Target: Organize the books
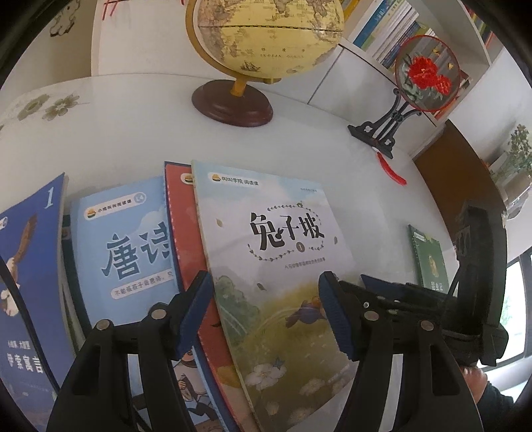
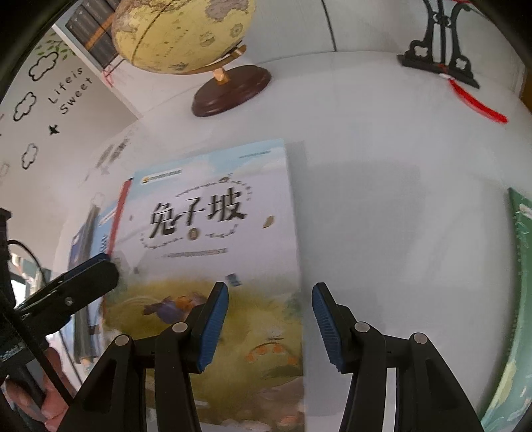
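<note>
Several thin children's books lie overlapped on the white table (image 1: 133, 139). On top is a pale book with a meadow cover (image 1: 279, 252), also in the right wrist view (image 2: 219, 232). Under it lie a red book (image 1: 186, 239), a light blue book (image 1: 126, 242) and a dark blue book (image 1: 30, 266). A green book (image 1: 430, 259) lies apart at the right, also in the right wrist view (image 2: 518, 299). My left gripper (image 1: 266, 309) is open above the meadow book's lower half. My right gripper (image 2: 269, 325) is open over that book's right edge, and shows in the left wrist view (image 1: 399, 292).
A globe (image 1: 262, 40) on a dark wooden base stands at the back of the table. A round embroidered fan on a black stand (image 1: 399, 113) with a red tassel stands at the back right. A bookshelf (image 1: 399, 30) rises behind the table.
</note>
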`<action>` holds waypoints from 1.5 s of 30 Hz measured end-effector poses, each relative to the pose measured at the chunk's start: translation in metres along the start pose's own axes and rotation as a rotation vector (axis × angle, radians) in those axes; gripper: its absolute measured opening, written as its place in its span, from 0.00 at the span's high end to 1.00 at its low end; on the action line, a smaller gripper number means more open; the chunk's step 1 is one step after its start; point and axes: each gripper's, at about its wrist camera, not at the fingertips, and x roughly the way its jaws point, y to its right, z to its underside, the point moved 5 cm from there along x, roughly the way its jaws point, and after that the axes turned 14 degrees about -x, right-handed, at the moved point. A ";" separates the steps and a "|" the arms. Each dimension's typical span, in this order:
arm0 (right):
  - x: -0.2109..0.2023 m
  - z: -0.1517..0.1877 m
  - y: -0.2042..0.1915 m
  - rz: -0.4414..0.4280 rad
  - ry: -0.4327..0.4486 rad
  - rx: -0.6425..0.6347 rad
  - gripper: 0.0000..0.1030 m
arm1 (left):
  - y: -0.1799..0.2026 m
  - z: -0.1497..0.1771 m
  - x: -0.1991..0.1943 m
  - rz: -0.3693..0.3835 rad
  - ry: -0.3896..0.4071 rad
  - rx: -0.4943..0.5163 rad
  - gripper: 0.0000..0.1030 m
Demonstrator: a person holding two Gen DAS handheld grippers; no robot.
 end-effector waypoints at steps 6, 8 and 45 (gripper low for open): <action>-0.013 0.008 -0.005 -0.004 0.020 -0.015 0.51 | 0.005 0.010 -0.002 -0.004 -0.020 0.028 0.37; -0.022 0.012 -0.006 -0.020 0.039 -0.011 0.51 | 0.005 0.019 -0.006 0.004 -0.032 0.028 0.37; -0.053 0.086 -0.019 -0.450 0.169 0.256 0.62 | 0.004 0.073 -0.032 0.047 -0.074 -0.021 0.26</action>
